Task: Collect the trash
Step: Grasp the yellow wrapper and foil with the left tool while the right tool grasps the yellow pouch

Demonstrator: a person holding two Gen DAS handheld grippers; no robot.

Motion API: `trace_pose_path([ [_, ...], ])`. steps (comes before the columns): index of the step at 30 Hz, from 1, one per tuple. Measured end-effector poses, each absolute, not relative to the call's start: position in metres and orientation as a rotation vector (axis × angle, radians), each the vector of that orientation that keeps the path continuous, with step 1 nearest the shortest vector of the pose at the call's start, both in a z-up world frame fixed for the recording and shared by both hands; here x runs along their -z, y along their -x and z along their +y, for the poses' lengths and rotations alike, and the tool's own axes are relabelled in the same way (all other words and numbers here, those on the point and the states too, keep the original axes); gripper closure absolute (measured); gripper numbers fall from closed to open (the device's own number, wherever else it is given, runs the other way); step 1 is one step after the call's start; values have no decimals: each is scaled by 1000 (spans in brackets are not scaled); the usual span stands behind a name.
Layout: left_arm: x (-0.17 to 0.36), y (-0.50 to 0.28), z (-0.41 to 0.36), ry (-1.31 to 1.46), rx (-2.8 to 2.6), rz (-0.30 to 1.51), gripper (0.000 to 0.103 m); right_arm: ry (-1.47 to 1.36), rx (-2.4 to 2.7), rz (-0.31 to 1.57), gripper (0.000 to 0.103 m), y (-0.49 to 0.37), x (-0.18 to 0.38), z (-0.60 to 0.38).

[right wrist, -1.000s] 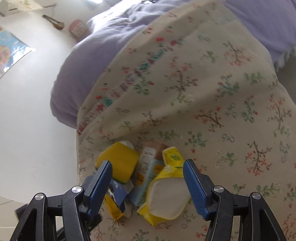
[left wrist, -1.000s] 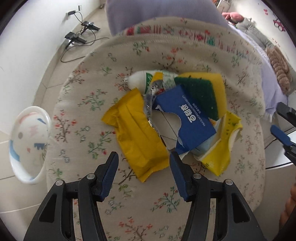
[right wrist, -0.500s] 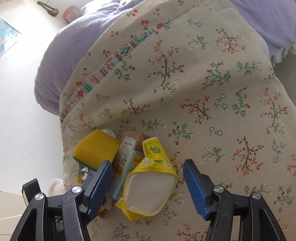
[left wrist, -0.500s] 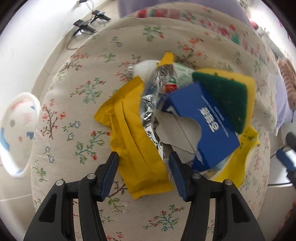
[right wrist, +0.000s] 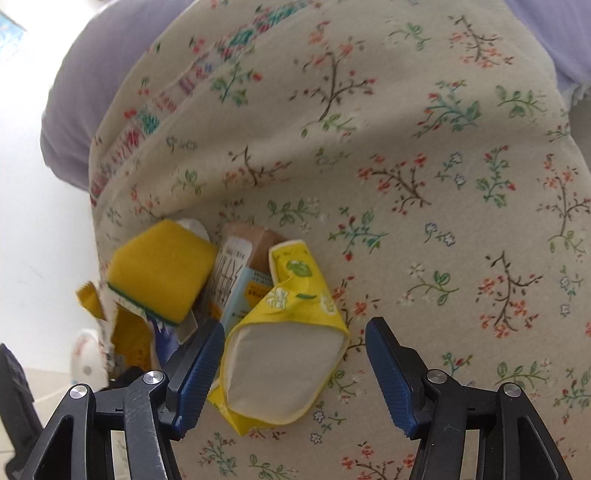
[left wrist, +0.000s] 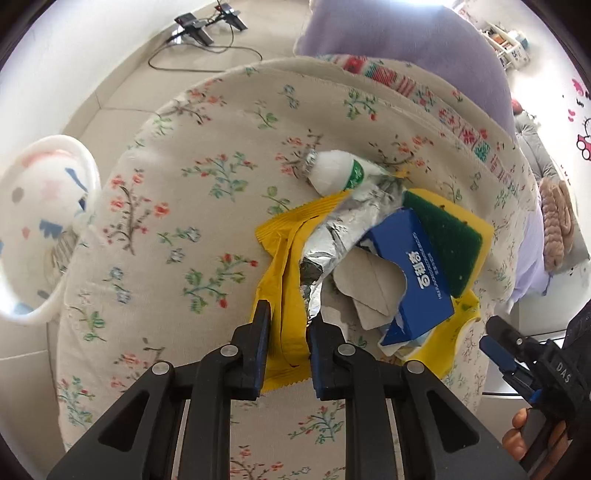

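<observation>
1. The left wrist view looks steeply down, close over the floral blanket (left wrist: 207, 206), floor and white bin (left wrist: 40, 229) at its left.
2. The right wrist view faces down from the opposite side, nearer.
3. Both share the trash pile, including the yellow sponge (left wrist: 454, 236) (right wrist: 162, 269).

Floral bedspread (left wrist: 207, 206), lilac sheet (left wrist: 399, 33), pale tiled floor (left wrist: 122, 92)

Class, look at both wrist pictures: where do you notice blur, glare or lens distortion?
Left wrist view: the fisheye bends the flowered cushion into a dome, dark corners frame the picture, and the white bin at the left edge looks smeared. Right wrist view: the upper cushion pattern is blurred, the floor at left is washed out white, while the yellow packet stays fairly sharp.
</observation>
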State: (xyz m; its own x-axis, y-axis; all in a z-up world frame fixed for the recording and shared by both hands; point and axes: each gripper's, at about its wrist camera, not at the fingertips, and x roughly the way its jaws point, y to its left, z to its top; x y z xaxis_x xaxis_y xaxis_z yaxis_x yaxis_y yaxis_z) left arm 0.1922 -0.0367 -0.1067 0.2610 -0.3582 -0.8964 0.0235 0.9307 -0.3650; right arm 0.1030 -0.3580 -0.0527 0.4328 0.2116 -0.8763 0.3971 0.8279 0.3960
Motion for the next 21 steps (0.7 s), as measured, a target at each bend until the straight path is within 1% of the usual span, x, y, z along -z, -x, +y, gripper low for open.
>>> trace_pose_path([
  [14, 74, -182, -21, 313, 292, 1215, 84, -503, 120, 1223, 35, -126, 79, -309],
  [15, 71, -180, -21, 310, 290, 1213, 84, -496, 128, 1233, 38, -128, 83, -306],
  [16, 69, -178, -19, 310, 289, 1210, 84, -488, 138, 1244, 47, -129, 87, -305],
  [17, 69, -176, -18, 311, 287, 1205, 84, -476, 144, 1248, 50, -130, 88, -304],
  [19, 66, -175, -13, 317, 284, 1195, 84, -498, 128, 1219, 75, -126, 83, -305],
  [20, 66, -174, -10, 322, 287, 1191, 84, -511, 137, 1191, 79, -121, 75, -310],
  [21, 65, -174, -7, 328, 288, 1188, 84, -514, 149, 1169, 86, -115, 68, -316],
])
